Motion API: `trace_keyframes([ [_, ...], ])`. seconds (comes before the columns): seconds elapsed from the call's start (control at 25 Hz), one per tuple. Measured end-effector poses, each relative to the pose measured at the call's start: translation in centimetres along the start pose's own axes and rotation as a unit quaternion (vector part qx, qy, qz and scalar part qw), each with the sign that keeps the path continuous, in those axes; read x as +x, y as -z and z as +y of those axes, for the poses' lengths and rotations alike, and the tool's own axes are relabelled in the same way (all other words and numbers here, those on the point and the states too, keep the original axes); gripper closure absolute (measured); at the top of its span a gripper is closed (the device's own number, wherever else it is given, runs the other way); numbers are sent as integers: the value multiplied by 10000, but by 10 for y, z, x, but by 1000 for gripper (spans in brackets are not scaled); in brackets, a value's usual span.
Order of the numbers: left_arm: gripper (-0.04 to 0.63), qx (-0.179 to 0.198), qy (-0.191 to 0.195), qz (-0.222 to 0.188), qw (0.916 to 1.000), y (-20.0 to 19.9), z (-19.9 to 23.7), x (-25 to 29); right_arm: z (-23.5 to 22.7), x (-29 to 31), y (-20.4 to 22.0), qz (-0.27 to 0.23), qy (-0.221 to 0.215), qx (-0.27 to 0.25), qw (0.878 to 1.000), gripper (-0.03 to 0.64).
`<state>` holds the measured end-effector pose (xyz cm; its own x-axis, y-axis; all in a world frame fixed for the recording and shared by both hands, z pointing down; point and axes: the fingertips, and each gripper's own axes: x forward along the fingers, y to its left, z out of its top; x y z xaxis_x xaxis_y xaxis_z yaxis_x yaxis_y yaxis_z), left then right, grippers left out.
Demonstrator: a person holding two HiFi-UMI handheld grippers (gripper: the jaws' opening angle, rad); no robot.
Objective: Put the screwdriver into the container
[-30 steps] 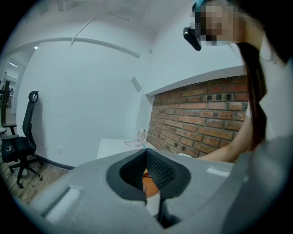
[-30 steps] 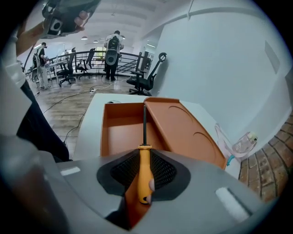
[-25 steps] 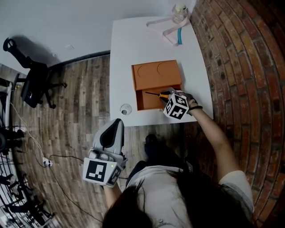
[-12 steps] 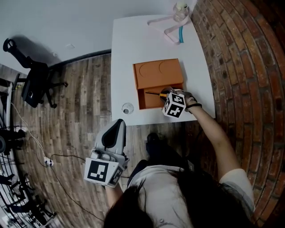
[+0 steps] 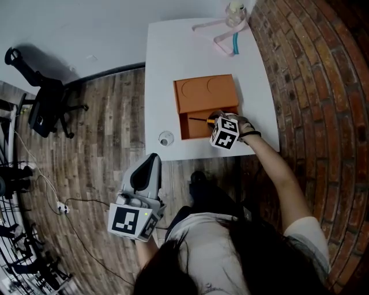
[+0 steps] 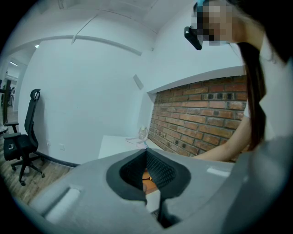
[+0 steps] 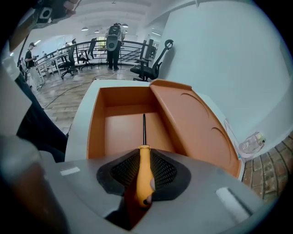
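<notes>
My right gripper (image 5: 214, 120) (image 7: 144, 171) is shut on the yellow-orange handle of the screwdriver (image 7: 143, 170). Its thin black shaft (image 7: 143, 129) (image 5: 198, 120) points out over the open compartment of the orange container (image 5: 196, 128) (image 7: 126, 132). The container's flat lid part (image 5: 205, 92) (image 7: 194, 123) with two round dents lies on the far side. The container sits on the white table (image 5: 167, 57). My left gripper (image 5: 151, 164) (image 6: 146, 176) hangs below the table's near edge, over the wood floor, its jaws closed together with nothing between them.
A small round fitting (image 5: 165, 138) sits on the table left of the container. A clear jar with pink and blue straps (image 5: 230, 17) lies at the table's far right corner. A brick wall (image 5: 311, 69) runs along the right. An office chair (image 5: 43, 103) stands at the left.
My right gripper has edged slightly up and toward the container with the screwdriver, keeping the shaft over the open compartment. The left gripper has hardly moved.
</notes>
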<state>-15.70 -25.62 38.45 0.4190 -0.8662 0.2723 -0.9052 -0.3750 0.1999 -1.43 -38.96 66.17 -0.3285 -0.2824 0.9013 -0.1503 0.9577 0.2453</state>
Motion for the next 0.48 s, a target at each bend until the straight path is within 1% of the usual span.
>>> trace_keyframes([
  [0.32,594,38,20,1,10000,0,-3,-6,0,-5,-1,-20,84,50,10000,524],
  [0.48,595,42,57,-67,10000,-3,-7,-9,-3,-13,-2,-133,245,184,9994,523],
])
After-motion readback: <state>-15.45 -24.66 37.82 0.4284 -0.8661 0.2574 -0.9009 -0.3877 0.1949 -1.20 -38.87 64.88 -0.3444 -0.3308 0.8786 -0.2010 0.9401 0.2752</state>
